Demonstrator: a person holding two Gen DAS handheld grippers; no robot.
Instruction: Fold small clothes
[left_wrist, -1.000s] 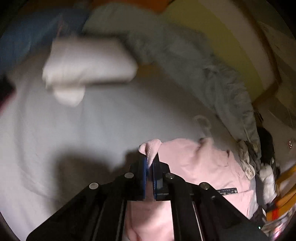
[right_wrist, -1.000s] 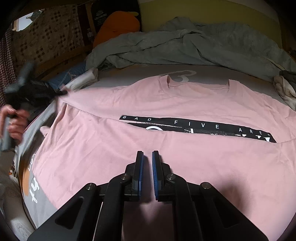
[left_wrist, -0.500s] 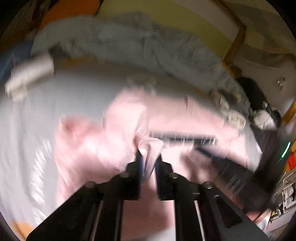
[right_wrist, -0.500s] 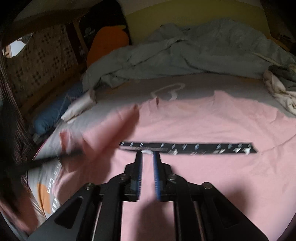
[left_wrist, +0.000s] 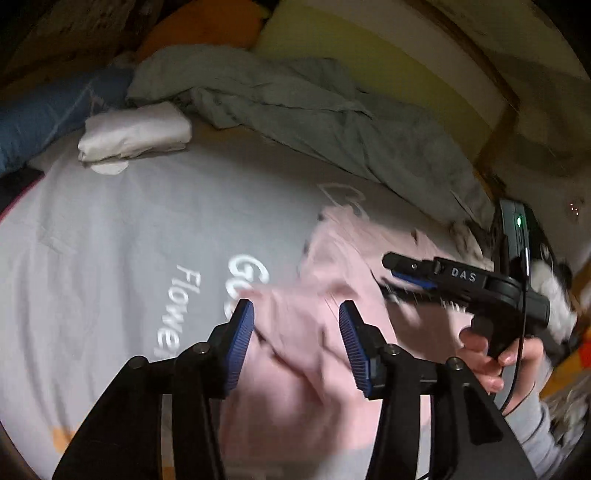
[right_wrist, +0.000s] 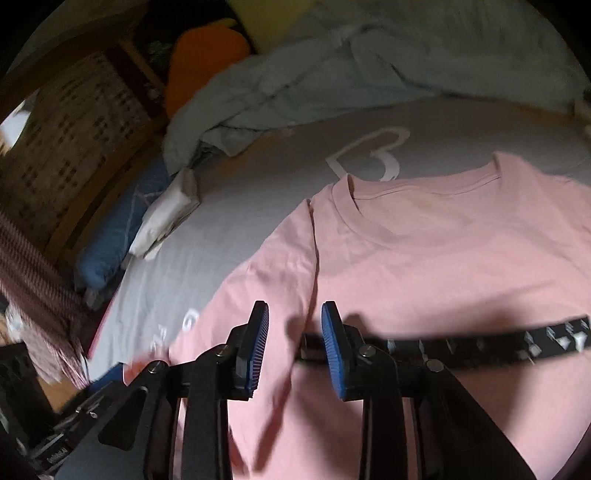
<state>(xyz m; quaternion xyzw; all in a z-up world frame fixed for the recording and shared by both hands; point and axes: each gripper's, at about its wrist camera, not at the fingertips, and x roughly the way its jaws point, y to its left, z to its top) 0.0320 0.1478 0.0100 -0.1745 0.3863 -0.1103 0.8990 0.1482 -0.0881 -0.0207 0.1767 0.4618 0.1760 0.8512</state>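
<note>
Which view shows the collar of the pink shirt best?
The right wrist view. There the collar of the pink shirt lies sharp and whole on the grey sheet. In the left wrist view the shirt is blurred and the collar cannot be made out.

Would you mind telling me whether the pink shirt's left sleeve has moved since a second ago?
Yes. The sleeve was spread out toward the white bundle; now it lies folded inward over the pink shirt.

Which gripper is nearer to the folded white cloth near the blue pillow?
Left. The left gripper hangs over the pink shirt's edge on the cloth's side; the right gripper is further across the shirt.
</note>
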